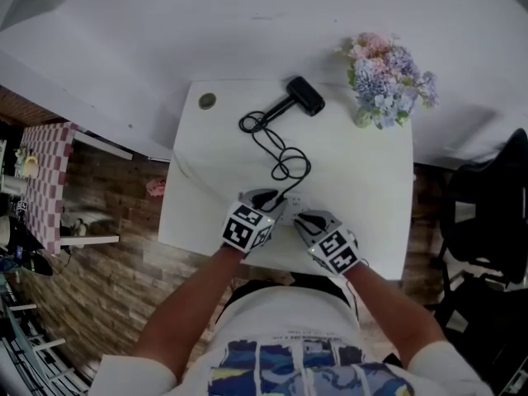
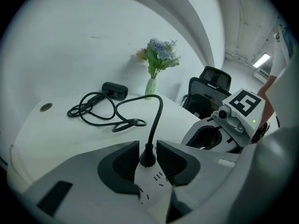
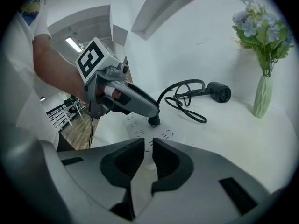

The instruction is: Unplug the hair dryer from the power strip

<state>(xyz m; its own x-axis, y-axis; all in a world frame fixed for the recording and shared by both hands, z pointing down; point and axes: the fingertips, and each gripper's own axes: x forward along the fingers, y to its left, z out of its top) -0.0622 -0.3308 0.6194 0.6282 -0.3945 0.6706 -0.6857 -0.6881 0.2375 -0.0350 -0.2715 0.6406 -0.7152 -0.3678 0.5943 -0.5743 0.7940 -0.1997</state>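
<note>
Your left gripper [image 2: 147, 149] open round plug [image 2: 148, 158], seated in strip [image 2: 155, 185], near side | right gripper [image 3: 148, 146] slightly open over strip | clamp plug body, not cord [image 2: 156, 118]; pin strip; pull straight out.

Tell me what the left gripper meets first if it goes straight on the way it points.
The left gripper would meet the black plug, which stands between its open jaws, seated in the white power strip, probably almost at once.
</note>
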